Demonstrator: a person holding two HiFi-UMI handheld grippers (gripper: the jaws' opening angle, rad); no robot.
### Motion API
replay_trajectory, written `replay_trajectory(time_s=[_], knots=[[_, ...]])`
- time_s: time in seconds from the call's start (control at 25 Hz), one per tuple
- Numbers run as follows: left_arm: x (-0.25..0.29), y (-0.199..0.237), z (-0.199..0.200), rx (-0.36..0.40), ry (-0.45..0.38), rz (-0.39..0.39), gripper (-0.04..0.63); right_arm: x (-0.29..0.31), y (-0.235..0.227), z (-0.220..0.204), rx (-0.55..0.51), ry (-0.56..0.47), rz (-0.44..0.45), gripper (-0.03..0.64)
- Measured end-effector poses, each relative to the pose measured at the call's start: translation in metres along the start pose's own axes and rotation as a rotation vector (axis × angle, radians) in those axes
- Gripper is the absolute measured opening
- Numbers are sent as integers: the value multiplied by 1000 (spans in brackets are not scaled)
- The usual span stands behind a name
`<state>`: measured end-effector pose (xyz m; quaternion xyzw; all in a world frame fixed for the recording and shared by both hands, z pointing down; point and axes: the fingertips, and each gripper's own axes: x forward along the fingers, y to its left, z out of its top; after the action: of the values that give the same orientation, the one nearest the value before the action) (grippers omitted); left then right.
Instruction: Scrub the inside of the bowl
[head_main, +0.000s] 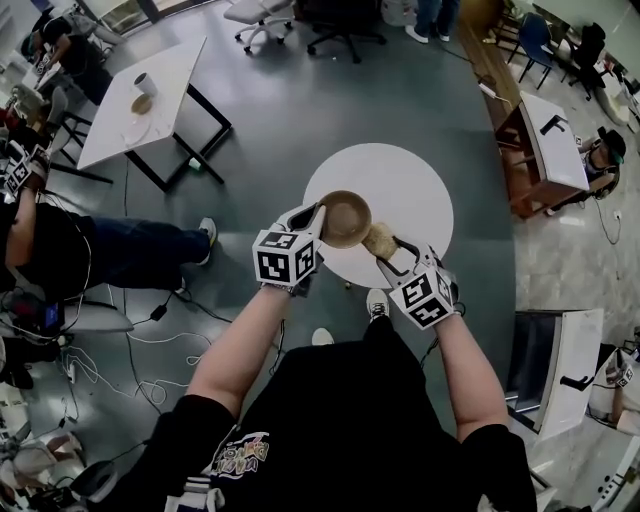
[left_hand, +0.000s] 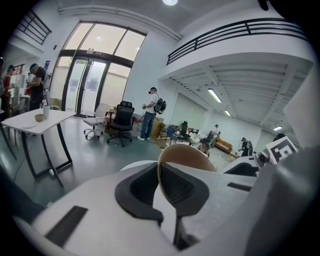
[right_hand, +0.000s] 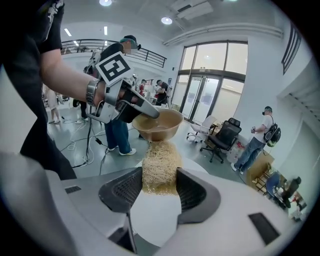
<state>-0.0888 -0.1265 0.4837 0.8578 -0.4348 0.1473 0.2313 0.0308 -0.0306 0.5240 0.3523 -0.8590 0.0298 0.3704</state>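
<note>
The left gripper (head_main: 314, 216) is clamped on the rim of the wooden bowl (head_main: 345, 218): 1 pad sits inside the wall and 1 outside. The bowl hangs in the air over the near edge of the round white table (head_main: 415, 185), its opening facing up and slightly tipped. The right gripper (right_hand: 159, 192) has its 2 jaws set wide and closed on a straw-coloured fibrous scrubber (right_hand: 160, 167). The scrubber's far end lies against the bowl's outer wall, below the rim, outside the cavity.

Bowl (head_main: 345, 218) mouth seemingly unobstructed, table (head_main: 420, 185) below
</note>
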Motion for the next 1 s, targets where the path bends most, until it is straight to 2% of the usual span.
replay_trajectory(time_s=[0.16, 0.28, 0.48, 0.8, 1.0], knots=[[7, -4, -12, 5, 29, 9, 18, -2, -16, -10, 28, 9, -26, 222], [15, -2, -27, 9, 68, 19, 18, 0, -28, -15, 105, -13, -35, 222], [38, 3, -51, -27, 113, 58, 20, 8, -53, -33, 193, -18, -70, 222], [88, 22, -102, -114, 172, 148, 20, 38, -102, -105, 378, 56, -116, 222], [116, 31, -130, -148, 212, 197, 20, 67, -127, -142, 452, 93, -114, 222]])
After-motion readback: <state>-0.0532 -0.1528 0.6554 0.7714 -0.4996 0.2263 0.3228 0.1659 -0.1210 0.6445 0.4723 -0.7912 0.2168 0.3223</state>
